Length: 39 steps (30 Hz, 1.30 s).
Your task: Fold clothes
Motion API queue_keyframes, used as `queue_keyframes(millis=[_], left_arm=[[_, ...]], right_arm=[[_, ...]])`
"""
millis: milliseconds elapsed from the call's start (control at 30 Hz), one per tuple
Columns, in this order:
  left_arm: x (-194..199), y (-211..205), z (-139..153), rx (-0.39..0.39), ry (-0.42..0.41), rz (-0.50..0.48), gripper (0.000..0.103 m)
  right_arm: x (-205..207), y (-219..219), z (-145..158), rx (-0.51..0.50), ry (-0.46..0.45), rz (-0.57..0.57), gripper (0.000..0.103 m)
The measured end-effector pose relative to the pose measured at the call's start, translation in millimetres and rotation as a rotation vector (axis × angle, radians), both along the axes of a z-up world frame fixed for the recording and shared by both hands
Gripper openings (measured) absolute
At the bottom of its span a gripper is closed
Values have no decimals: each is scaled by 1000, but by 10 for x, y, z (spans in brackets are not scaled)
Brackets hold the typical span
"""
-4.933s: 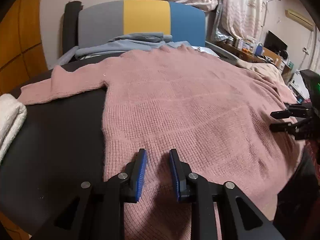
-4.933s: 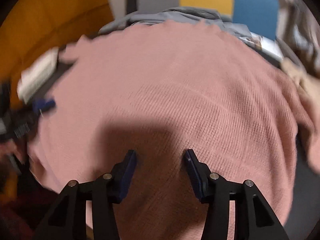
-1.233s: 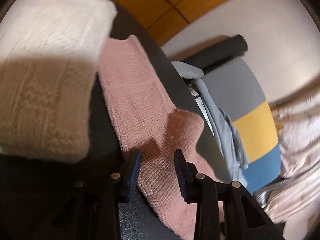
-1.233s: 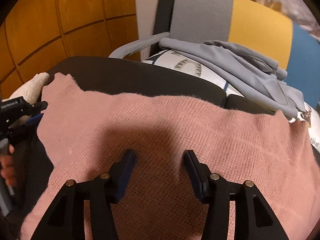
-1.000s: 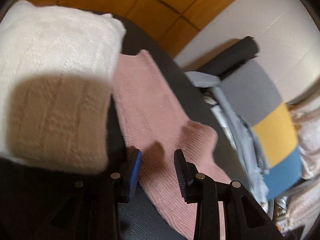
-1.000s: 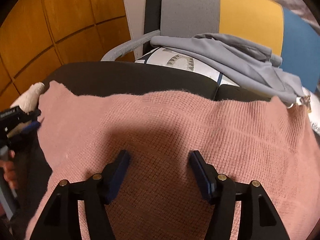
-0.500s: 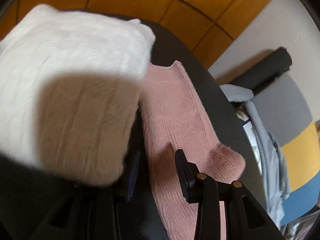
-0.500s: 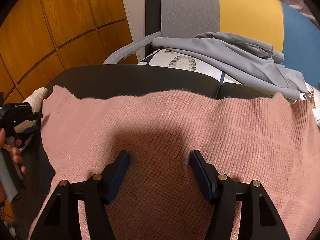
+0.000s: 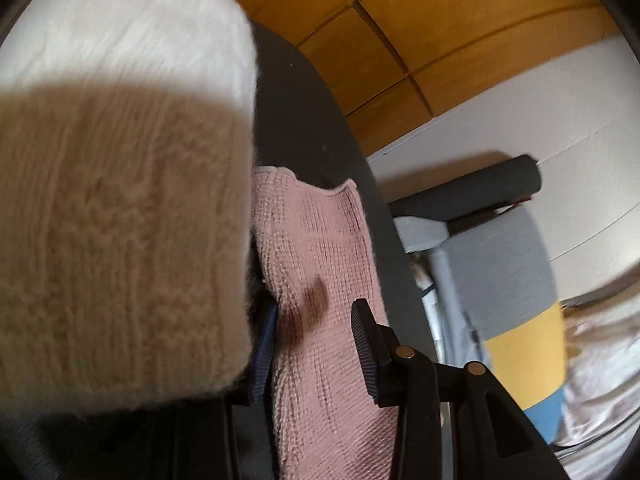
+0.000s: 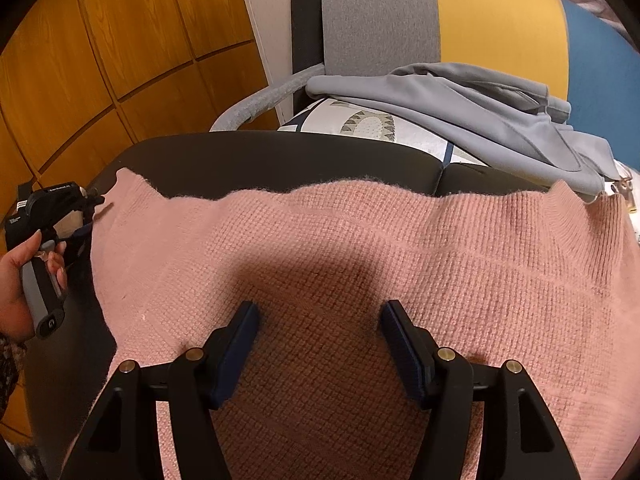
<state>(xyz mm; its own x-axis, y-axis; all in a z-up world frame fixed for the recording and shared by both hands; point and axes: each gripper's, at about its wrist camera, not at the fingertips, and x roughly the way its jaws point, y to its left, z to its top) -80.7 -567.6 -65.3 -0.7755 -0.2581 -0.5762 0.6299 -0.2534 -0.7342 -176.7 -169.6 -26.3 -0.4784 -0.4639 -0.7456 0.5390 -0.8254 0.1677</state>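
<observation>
A pink knit sweater (image 10: pixel 360 248) lies spread on a black padded surface (image 10: pixel 280 156). Its left sleeve (image 9: pixel 320 248) runs away from my left gripper (image 9: pixel 314 336), and the cuff lies just ahead. The left jaws stand apart over the sleeve, casting small shadows on it, and nothing is pinched. In the right wrist view a hand (image 10: pixel 20 276) holds that left gripper (image 10: pixel 90 216) by the sleeve end at far left. My right gripper (image 10: pixel 318 320) hovers open over the sweater's upper body, below the neckline edge, with only knit under its fingers.
A folded white knit (image 9: pixel 120 200) sits close on the left and hides part of the left finger. Behind the surface are a grey garment (image 10: pixel 480 108) on a patterned cushion, a grey, yellow and blue chair back (image 10: pixel 440 20), a black roll (image 10: pixel 306 16) and wooden panels (image 10: pixel 120 60).
My left gripper has slid along the sleeve toward the cuff and rolled, with the white knit now closer on its left. The right gripper has stayed where it was.
</observation>
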Motion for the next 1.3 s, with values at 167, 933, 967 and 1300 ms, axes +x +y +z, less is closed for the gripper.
queue_keyframes(millis=[167, 933, 967, 1300], left_arm=[[-169, 28, -3, -75, -104, -4, 7], [-18, 1147, 1268, -216, 426, -479, 5], [-8, 1258, 1301, -226, 432, -519, 5], [2, 2882, 1078, -429, 279, -952, 5]], right_arm=[[2, -2, 0, -1, 0, 1, 66], [3, 185, 219, -87, -62, -13, 66], [32, 285, 287, -130, -83, -26, 66], [593, 1219, 231, -305, -230, -200, 66]])
